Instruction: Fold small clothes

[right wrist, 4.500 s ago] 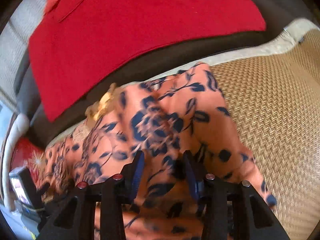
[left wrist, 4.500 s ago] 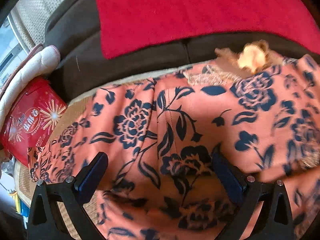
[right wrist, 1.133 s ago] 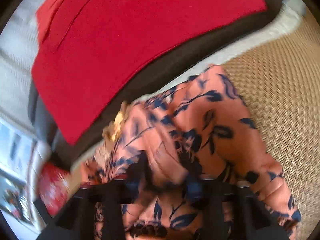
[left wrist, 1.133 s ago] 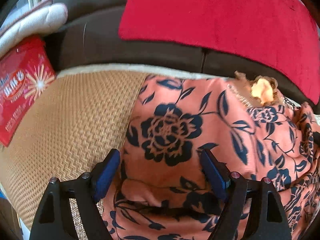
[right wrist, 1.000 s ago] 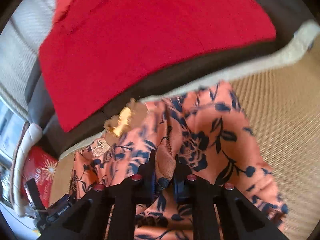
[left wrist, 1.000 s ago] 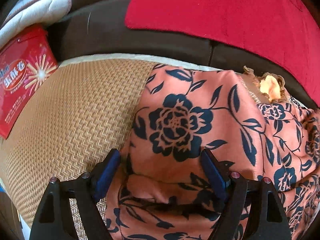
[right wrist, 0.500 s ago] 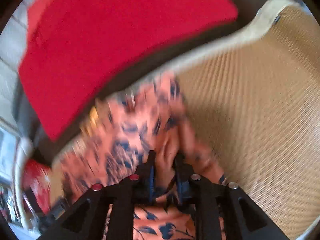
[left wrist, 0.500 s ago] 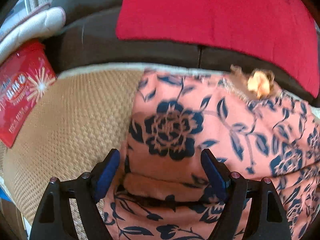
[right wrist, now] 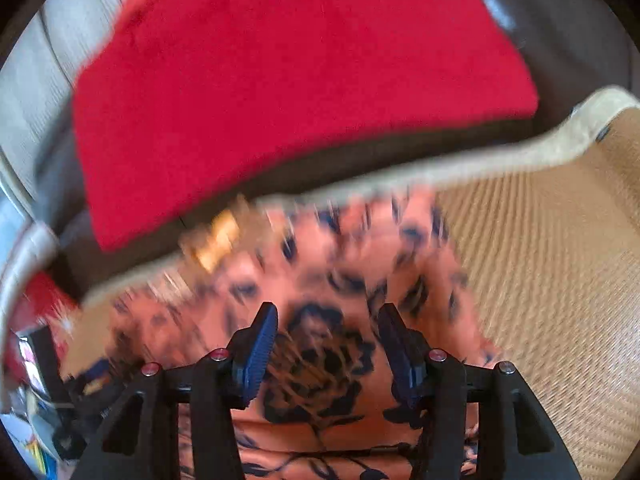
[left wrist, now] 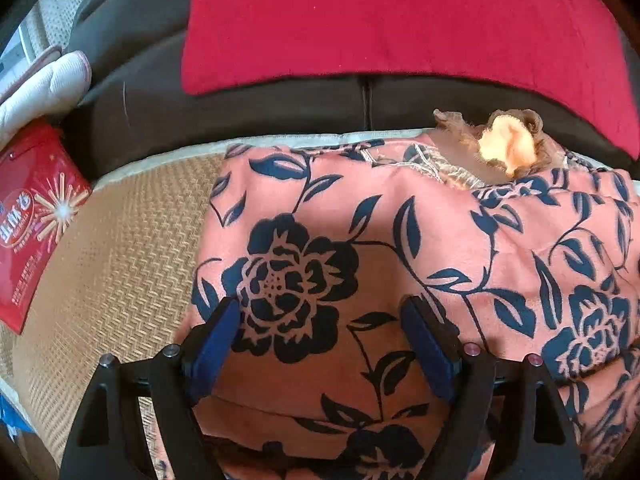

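Right wrist view was smeared with motion blur, so the floral garment [right wrist: 344, 272] was mostly mush there and its print couldn't be read. Whatever sat at the far left edge of that view was a blurry jumble, no telling what. In the left wrist view the garment ran off the bottom and right edges, and the gripper bodies covered its near part. The red packet [left wrist: 36, 216] was cut by the left edge, its small text unreadable.
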The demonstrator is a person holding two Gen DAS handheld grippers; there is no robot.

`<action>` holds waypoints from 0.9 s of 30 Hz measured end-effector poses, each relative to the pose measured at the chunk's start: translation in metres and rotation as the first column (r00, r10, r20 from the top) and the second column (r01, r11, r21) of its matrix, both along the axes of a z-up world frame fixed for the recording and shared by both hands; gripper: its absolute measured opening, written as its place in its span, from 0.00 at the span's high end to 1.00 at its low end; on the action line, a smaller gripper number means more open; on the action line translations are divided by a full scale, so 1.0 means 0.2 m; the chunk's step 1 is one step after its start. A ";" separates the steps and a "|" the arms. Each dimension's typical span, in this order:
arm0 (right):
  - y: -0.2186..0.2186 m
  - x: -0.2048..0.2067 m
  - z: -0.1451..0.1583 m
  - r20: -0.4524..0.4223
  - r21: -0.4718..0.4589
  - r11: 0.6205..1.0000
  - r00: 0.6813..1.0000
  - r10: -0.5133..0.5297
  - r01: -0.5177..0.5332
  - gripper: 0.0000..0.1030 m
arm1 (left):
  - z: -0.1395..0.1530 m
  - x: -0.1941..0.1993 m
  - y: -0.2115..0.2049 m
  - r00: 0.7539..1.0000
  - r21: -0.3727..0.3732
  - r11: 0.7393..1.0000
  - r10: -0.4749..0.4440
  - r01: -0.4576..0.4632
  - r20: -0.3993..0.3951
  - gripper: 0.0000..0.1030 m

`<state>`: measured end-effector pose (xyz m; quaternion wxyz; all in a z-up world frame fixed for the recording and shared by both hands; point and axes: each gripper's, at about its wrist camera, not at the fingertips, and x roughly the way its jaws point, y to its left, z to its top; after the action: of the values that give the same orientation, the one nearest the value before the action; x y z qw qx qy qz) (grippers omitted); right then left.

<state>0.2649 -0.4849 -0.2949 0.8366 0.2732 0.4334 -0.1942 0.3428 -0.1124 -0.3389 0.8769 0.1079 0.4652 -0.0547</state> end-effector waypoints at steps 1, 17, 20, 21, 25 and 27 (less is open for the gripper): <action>-0.02 0.01 -0.07 -0.053 0.035 0.999 0.999 0.001 0.001 0.48 | 0.01 0.00 0.00 1.000 0.003 1.000 0.004 -0.004 0.008 0.19; 0.04 -0.29 0.10 0.080 0.030 0.995 0.992 0.093 -0.096 0.45 | 0.19 -0.30 0.09 0.997 -0.024 0.999 -0.021 0.023 0.072 0.18; -0.02 -0.46 0.17 0.130 0.038 0.998 0.990 0.046 -0.051 0.42 | 0.31 -0.47 0.21 0.994 -0.051 0.998 -0.037 0.043 0.105 0.18; -0.04 -0.54 0.20 0.150 0.047 0.998 0.988 0.024 -0.032 0.41 | 0.34 -0.53 0.25 0.994 -0.063 0.997 -0.042 0.048 0.104 0.18; -0.09 -0.95 0.29 0.219 0.104 0.994 0.974 -0.051 0.028 0.32 | 0.41 -0.78 0.52 0.995 -0.079 0.996 -0.041 0.048 0.086 0.18; -0.11 -1.20 0.28 0.228 0.141 0.988 0.969 -0.092 0.061 0.29 | 0.40 -0.88 0.64 0.997 -0.093 0.995 -0.030 0.036 0.072 0.17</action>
<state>0.0254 -0.5059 -0.2380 0.8536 0.3659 0.3328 -0.1635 0.1668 0.0153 -0.2579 0.8958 0.0758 0.4292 -0.0873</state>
